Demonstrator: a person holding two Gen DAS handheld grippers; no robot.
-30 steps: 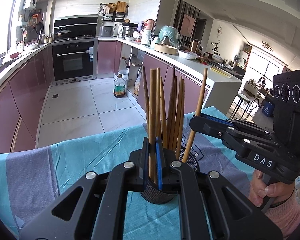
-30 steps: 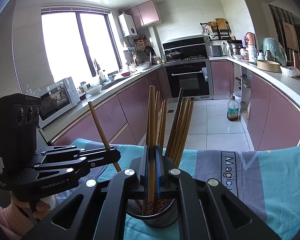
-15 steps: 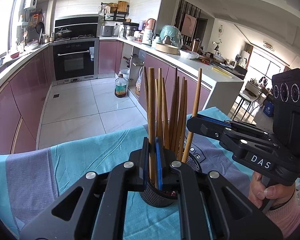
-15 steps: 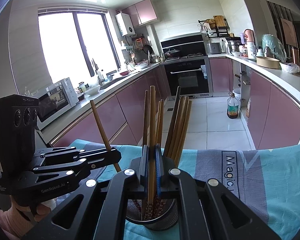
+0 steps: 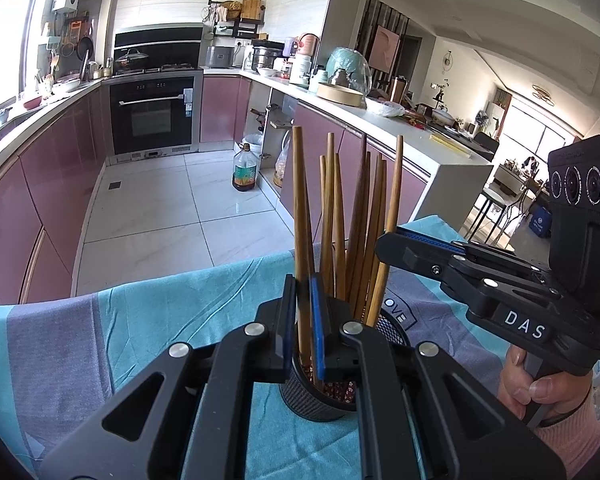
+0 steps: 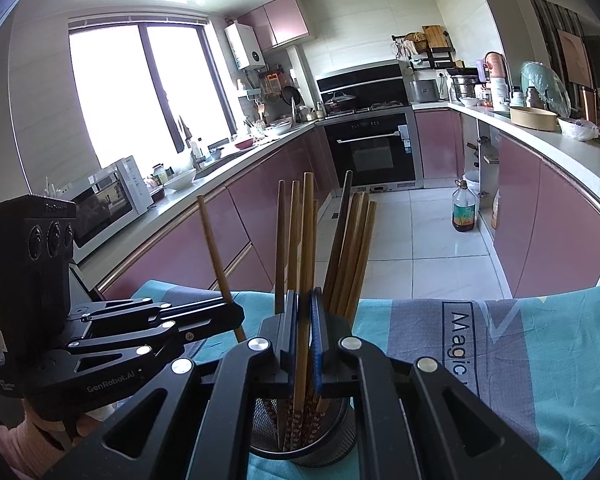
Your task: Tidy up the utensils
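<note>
Holding: each gripper has its jaws closed on one chopstick, both standing in the same holder.
Left gripper (image 5: 303,320): jaws clamped on a brown chopstick (image 5: 300,216) that stands nearly upright, its lower end inside the holder (image 5: 320,396).
Right gripper (image 6: 303,332): jaws clamped on another chopstick (image 6: 306,248), also close to upright, its patterned lower end down in the holder (image 6: 340,436).
Cross view, left camera: the right gripper (image 5: 384,246) comes in from the right and pinches its chopstick (image 5: 394,184) at mid-length; the right hand (image 5: 540,384) grips the handle below.
Cross view, right camera: the left gripper (image 6: 236,314) comes in from the left with its chopstick (image 6: 214,248) leaning left at the top.
Holder: dark mesh cup, near the edge of the desk, just under both grippers.
Other chopsticks (image 6: 352,248): a bundle fans out of the cup, tips up, one dark among the brown.
Cloth (image 5: 160,312): teal and grey, spread over the desk beneath the cup; printed lettering lies to the right.
Far: bottle (image 5: 245,170) on the kitchen floor, well apart.
</note>
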